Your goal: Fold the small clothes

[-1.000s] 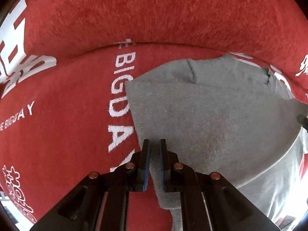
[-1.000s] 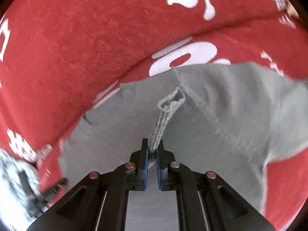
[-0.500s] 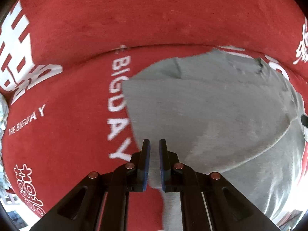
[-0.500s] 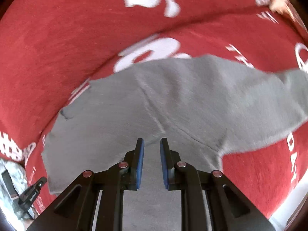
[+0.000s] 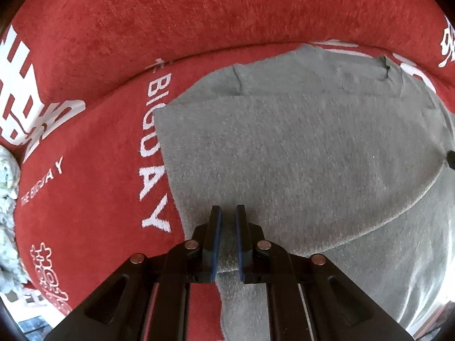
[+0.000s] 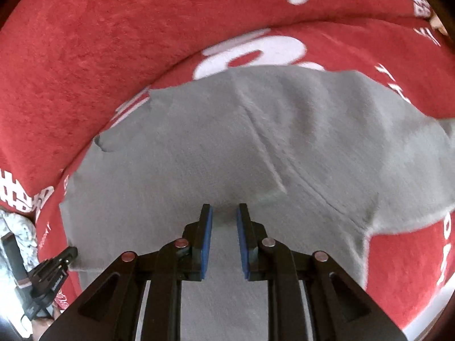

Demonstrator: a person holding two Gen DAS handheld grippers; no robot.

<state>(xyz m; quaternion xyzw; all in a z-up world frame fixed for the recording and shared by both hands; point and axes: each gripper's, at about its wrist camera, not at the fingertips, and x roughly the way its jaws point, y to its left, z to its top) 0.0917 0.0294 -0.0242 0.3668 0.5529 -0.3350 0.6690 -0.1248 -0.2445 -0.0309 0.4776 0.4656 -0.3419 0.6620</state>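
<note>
Since a second ago the right hand-held gripper [image 6: 223,213] has let go of the upright pinch of fabric it was clamping, and its blue-padded jaws now stand apart over flat cloth, grasping nothing. Beneath both tools lies a grey shirt [image 5: 298,153], spread on a red blanket [image 5: 93,199] with white printing. Readable in the left view are the words "BIG DAY" running lengthwise beside the shirt's left edge, with that edge covering part of the middle letters, and smaller, farther left, "THE BIG DAY"; large white characters fill the upper left corner but I cannot read them. Through the right camera only fragments of big white lettering show above the shirt [image 6: 199,153] and along the right rim, too cut off to make out. The left hand-held gripper [image 5: 228,211] hovers near the garment's left edge with a narrow gap between its jaws — nothing is caught there. One layer of the shirt lies folded over another in the left view, its straight fold edge running across the top and a curved hem sweeping down at right. A diagonal seam or crease crossing the cloth shows only in the right view, which also catches the left hand-held gripper [image 6: 68,253] at lower left, touching the shirt's corner.
</note>
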